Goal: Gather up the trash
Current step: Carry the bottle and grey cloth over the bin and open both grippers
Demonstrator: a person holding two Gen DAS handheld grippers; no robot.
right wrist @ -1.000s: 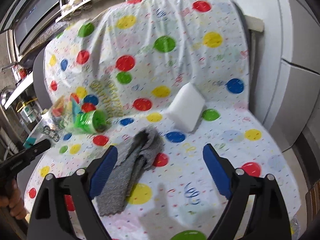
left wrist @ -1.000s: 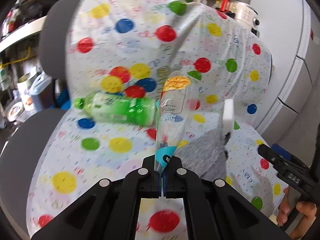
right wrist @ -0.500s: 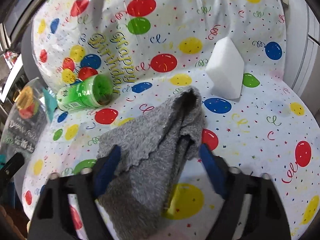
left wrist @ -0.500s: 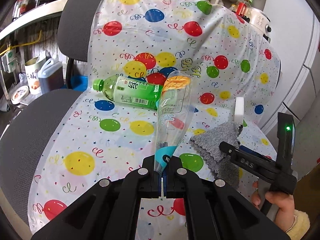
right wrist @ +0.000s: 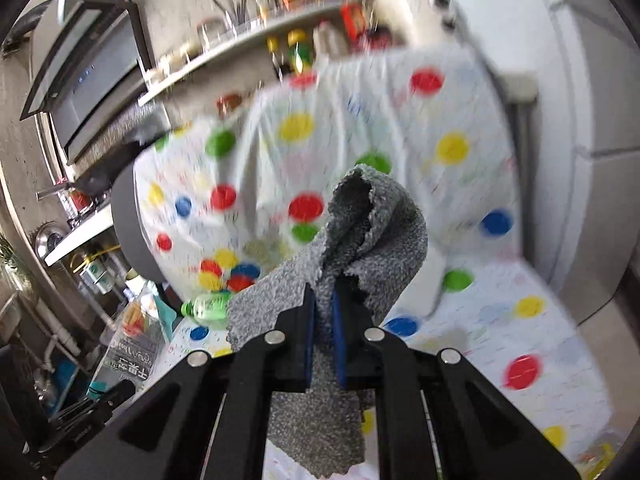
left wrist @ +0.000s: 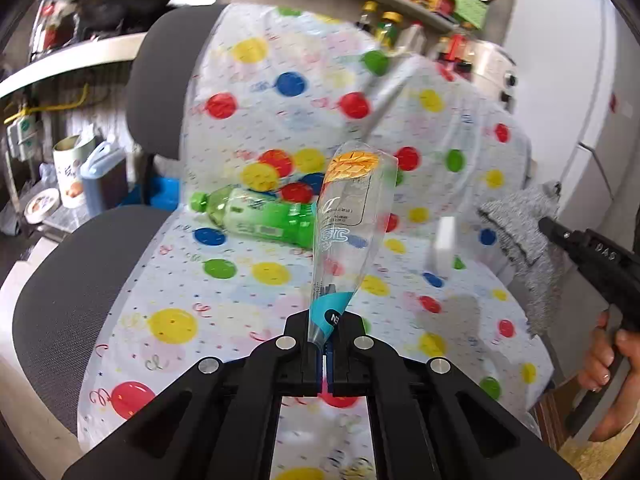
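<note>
My left gripper (left wrist: 325, 354) is shut on a clear plastic wrapper (left wrist: 348, 232) with an orange top and blue tip, held upright above the seat; the wrapper also shows in the right wrist view (right wrist: 130, 350). A green bottle (left wrist: 256, 220) lies on its side at the back of the seat, also seen in the right wrist view (right wrist: 206, 307). My right gripper (right wrist: 323, 340) is shut on a grey cloth (right wrist: 360, 240), lifted off the seat; the cloth hangs at the right of the left wrist view (left wrist: 520, 232).
The chair is covered with a white sheet (left wrist: 280, 288) printed with coloured balloons. A white sponge block (left wrist: 444, 240) leans against the backrest. Tins and a jug (left wrist: 96, 184) stand left of the chair. A shelf of bottles (right wrist: 292, 46) runs behind it.
My right gripper has closed on the grey cloth and lifted it off the seat, up and to the right. My left gripper still holds the wrapper.
</note>
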